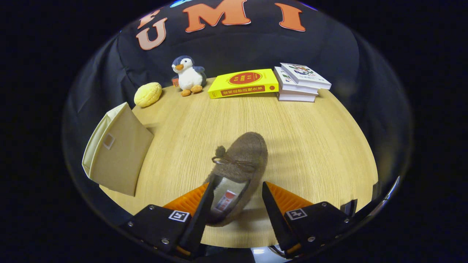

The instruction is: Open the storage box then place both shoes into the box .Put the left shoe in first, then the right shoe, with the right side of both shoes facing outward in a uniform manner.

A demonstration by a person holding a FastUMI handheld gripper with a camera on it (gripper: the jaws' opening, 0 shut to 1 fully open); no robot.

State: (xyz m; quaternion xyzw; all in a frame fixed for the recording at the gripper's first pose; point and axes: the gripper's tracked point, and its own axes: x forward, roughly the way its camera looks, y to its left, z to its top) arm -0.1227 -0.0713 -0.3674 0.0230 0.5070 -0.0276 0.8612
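Open tongs (pixel 234 204) astride shoe (pixel 239 171) heel

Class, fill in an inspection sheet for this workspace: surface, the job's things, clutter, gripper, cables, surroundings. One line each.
Surface: round light wooden table.
Job's things: brown fuzzy shoe with a bow, toe pointing away, heel between the fingers; beige storage box to the shoe's left, its open top facing away. A second shoe: nothing seen.
Clutter: along the far edge, a yellow bun-like toy, plush penguin, yellow book, stack of white books.
Gripper: gripper open, fingers either side of the shoe's heel; the right one clearly apart from it.
Cables: nothing seen.
Surroundings: black cloth wall behind the table.
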